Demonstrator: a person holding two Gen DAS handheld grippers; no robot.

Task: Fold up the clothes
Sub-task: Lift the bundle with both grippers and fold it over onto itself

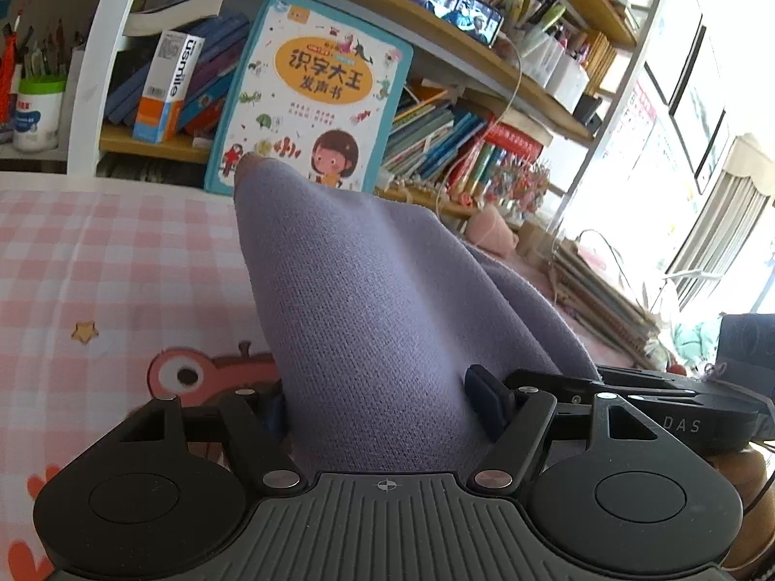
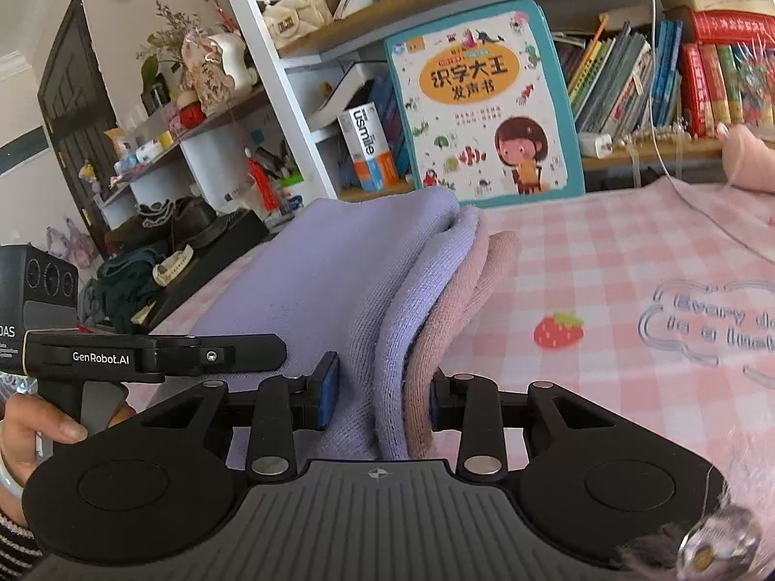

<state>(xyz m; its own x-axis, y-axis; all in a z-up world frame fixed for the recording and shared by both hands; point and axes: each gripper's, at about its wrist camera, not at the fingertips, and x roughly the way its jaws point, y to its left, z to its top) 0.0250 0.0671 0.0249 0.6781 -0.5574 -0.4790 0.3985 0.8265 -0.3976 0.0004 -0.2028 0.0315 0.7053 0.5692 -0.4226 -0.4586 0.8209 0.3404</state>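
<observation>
Lilac knit fills the middle of the left wrist view: a purple knitted garment (image 1: 378,300) rises in a peak from between the fingers of the left tool (image 1: 382,411), which is clenched on a thick bunch of it. The cloth hangs lifted above the pink checked tablecloth (image 1: 111,261) covering the surface, with a children's picture book (image 1: 310,97) propped against the bookshelf (image 1: 484,48) behind. The right tool's body shows at the right edge, close beside.

From the right wrist view, the right tool (image 2: 382,402) also grips the garment (image 2: 348,281), pinching several stacked layers; the lower folds look pinker than the lilac top, and whether that is a lining or a second piece I cannot tell. The bundle stretches away across the tablecloth (image 2: 605,261) towards the book (image 2: 484,106). The left tool (image 2: 155,356) sits just to the side, held by the person's left hand (image 2: 38,426).

Judging by this, a fold is being carried over. To do it well, both tools should keep even height and tension so the layers stay aligned, lower the edge flat onto the surface, and let go only once the cloth rests without sagging or twisting.
</observation>
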